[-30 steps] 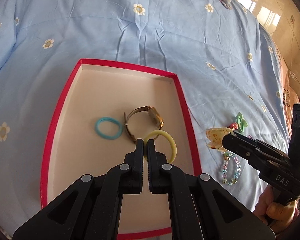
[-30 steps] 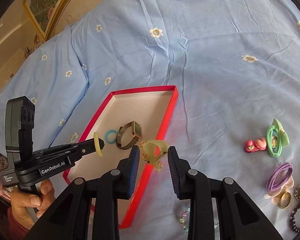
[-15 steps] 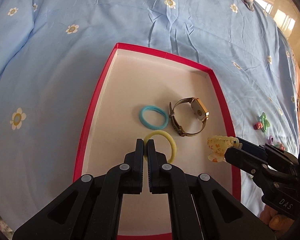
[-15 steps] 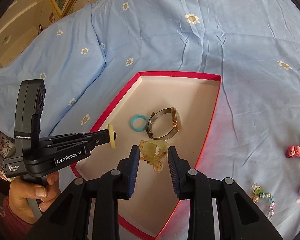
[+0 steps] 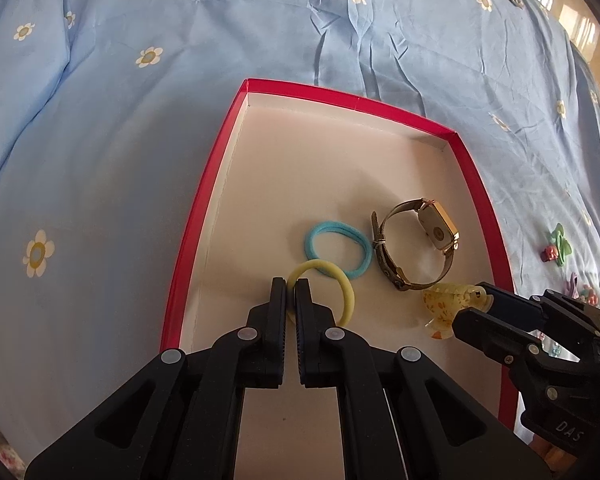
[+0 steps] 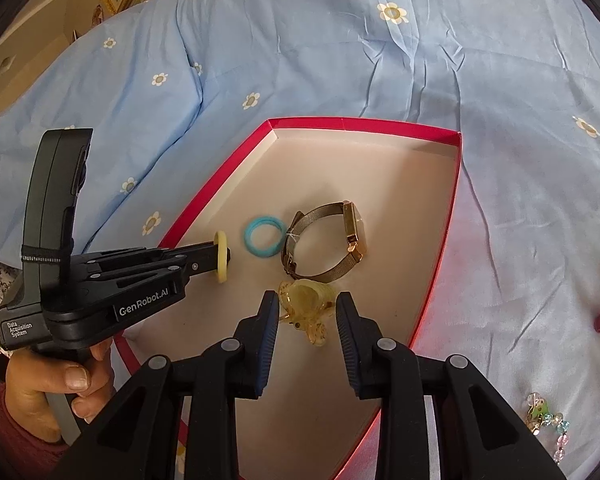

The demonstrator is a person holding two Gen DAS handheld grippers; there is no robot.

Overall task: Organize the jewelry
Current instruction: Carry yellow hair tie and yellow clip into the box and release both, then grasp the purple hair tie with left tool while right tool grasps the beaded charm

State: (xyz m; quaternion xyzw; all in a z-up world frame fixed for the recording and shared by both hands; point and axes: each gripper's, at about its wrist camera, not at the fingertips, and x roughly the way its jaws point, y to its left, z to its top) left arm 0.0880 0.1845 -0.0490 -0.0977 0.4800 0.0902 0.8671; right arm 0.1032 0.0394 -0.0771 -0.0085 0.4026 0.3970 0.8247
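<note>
Light-blue bedding (image 5: 180,120) printed with small white daisies, creased into soft folds, is spread under everything, and a shallow red-rimmed tray (image 5: 188,236) with a smooth cream floor is set on it; all places below are given from this tray.

Nearest, above the tray's near half, the left gripper (image 5: 291,286) is seen with its black jaws closed on a yellow hair tie (image 5: 346,286), a soft matte loop pinched at one side and hanging free. Beside it, inside the tray's right rim, the right gripper (image 6: 306,304) is clamped on a translucent amber claw clip (image 6: 306,300), glossy and speckled, held between ribbed blue pads (image 6: 269,334). A hand (image 6: 48,384) in a dark red sleeve is wrapped round the left gripper's handle outside the tray's left rim.

Farther in, near the tray's middle, a blue hair tie (image 5: 338,250) is laid flat, and just beside it a gold watch (image 5: 416,244) with a mesh band is stood on edge. The tray's far half is left bare.

Outside the right rim, small clips (image 5: 556,242) and a beaded bracelet (image 6: 548,424) are scattered on the bedding.
</note>
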